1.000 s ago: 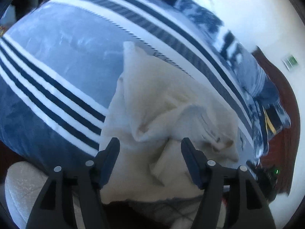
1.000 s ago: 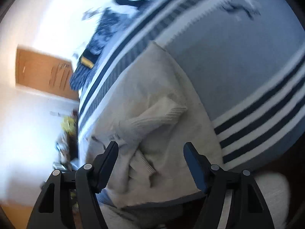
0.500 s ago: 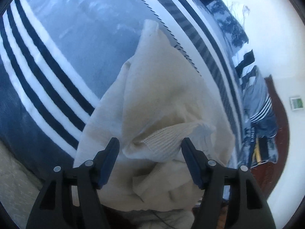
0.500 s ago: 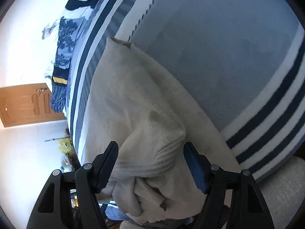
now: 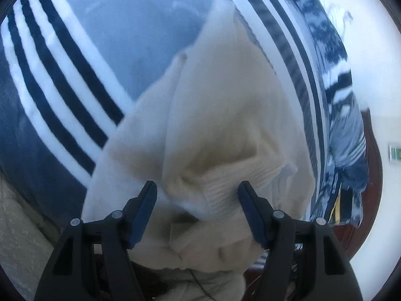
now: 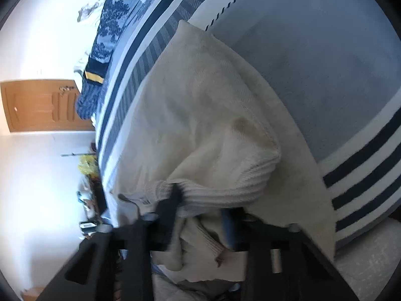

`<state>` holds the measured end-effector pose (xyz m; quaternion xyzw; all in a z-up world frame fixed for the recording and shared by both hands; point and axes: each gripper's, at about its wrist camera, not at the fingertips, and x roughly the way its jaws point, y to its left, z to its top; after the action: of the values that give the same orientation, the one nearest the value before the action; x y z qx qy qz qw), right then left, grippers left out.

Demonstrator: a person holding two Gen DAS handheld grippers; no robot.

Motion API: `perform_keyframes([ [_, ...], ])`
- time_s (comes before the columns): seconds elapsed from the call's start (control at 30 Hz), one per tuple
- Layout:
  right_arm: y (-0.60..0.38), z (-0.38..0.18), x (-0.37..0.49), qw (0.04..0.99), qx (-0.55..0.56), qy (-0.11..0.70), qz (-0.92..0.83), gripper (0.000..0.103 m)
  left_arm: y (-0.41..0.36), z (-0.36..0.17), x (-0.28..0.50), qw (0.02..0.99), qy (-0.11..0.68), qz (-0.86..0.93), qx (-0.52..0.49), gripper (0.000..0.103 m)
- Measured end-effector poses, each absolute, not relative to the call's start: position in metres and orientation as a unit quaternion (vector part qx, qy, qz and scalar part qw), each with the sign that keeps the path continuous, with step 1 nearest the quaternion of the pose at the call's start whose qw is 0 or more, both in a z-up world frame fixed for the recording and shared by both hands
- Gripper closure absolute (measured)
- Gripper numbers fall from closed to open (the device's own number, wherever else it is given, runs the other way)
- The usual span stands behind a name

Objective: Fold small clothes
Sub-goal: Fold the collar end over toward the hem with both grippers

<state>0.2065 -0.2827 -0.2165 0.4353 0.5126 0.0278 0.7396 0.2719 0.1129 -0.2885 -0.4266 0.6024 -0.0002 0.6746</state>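
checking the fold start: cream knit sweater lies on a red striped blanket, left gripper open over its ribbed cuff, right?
Not red: the left wrist view shows the blanket is blue with navy and white stripes. The cream knit sweater does lie on it, with the left gripper open over the ribbed cuff.

the sweater (image 5: 225,115) is cream knit cloth, soft and matt, with coarser ribbing at the cuff (image 5: 240,183). under the sweater, the blanket (image 5: 125,37) looks like fleecy, slightly fuzzy cloth in blue with navy and white stripes. the left gripper (image 5: 197,195) is matt black plastic with small shiny metal pins, its pads (image 5: 144,207) smooth dark blue. beyond the sweater's far side, the door (image 6: 42,105) is smooth, faintly glossy wood.
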Motion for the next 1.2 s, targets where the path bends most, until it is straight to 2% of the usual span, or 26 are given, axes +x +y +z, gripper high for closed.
perform_keyframes([
  [0.17,-0.290,-0.222,0.188,0.753,0.400,0.522,0.013,0.093,0.117,-0.303,0.254,0.680,0.609,0.002,-0.409,0.037],
  [0.27,-0.294,-0.225,0.188,0.753,0.400,0.522,0.014,0.094,0.124,-0.303,0.250,0.678,0.601,-0.003,-0.424,0.042],
  [0.4,-0.295,-0.218,0.181,0.766,0.392,0.508,0.024,0.094,0.127,-0.277,0.242,0.700,0.579,-0.042,-0.416,0.042],
  [0.47,-0.298,-0.214,0.175,0.780,0.367,0.506,0.013,0.094,0.127,-0.267,0.241,0.708,0.570,-0.047,-0.414,0.039],
  [0.5,-0.300,-0.214,0.173,0.781,0.376,0.499,0.025,0.094,0.127,-0.264,0.242,0.711,0.569,-0.041,-0.411,0.034],
  [0.57,-0.304,-0.218,0.171,0.769,0.405,0.494,0.034,0.093,0.129,-0.260,0.249,0.715,0.564,-0.020,-0.412,0.032],
  [0.63,-0.305,-0.218,0.171,0.764,0.421,0.488,0.036,0.079,0.127,-0.262,0.258,0.711,0.562,-0.018,-0.423,0.032],
  [0.67,-0.305,-0.218,0.173,0.763,0.427,0.485,0.034,0.052,0.124,-0.264,0.263,0.708,0.565,-0.014,-0.424,0.032],
  [0.7,-0.304,-0.217,0.174,0.761,0.433,0.482,0.033,0.032,0.121,-0.267,0.268,0.703,0.572,-0.003,-0.421,0.032],
  [0.83,-0.298,-0.218,0.187,0.749,0.447,0.488,0.037,0.031,0.106,-0.275,0.281,0.695,0.593,-0.004,-0.406,0.034],
  [0.87,-0.298,-0.222,0.191,0.742,0.450,0.496,0.030,0.034,0.104,-0.275,0.280,0.700,0.593,-0.005,-0.398,0.044],
  [0.9,-0.297,-0.227,0.194,0.731,0.461,0.503,0.029,0.046,0.102,-0.274,0.277,0.707,0.599,0.005,-0.374,0.070],
  [0.93,-0.299,-0.231,0.195,0.721,0.472,0.507,0.029,0.058,0.101,-0.275,0.274,0.712,0.607,0.012,-0.353,0.082],
  [0.97,-0.298,-0.234,0.195,0.714,0.479,0.510,0.031,0.074,0.102,-0.275,0.272,0.714,0.610,0.007,-0.345,0.089],
  [1.0,-0.298,-0.235,0.195,0.712,0.478,0.513,0.033,0.088,0.107,-0.274,0.267,0.716,0.603,-0.009,-0.352,0.091],
  [1.03,-0.298,-0.234,0.193,0.716,0.472,0.514,0.031,0.094,0.111,-0.271,0.263,0.722,0.597,-0.014,-0.349,0.091],
  [1.2,-0.310,-0.188,0.170,0.780,0.414,0.465,0.060,0.096,0.120,-0.234,0.239,0.766,0.551,-0.081,-0.322,0.093],
])
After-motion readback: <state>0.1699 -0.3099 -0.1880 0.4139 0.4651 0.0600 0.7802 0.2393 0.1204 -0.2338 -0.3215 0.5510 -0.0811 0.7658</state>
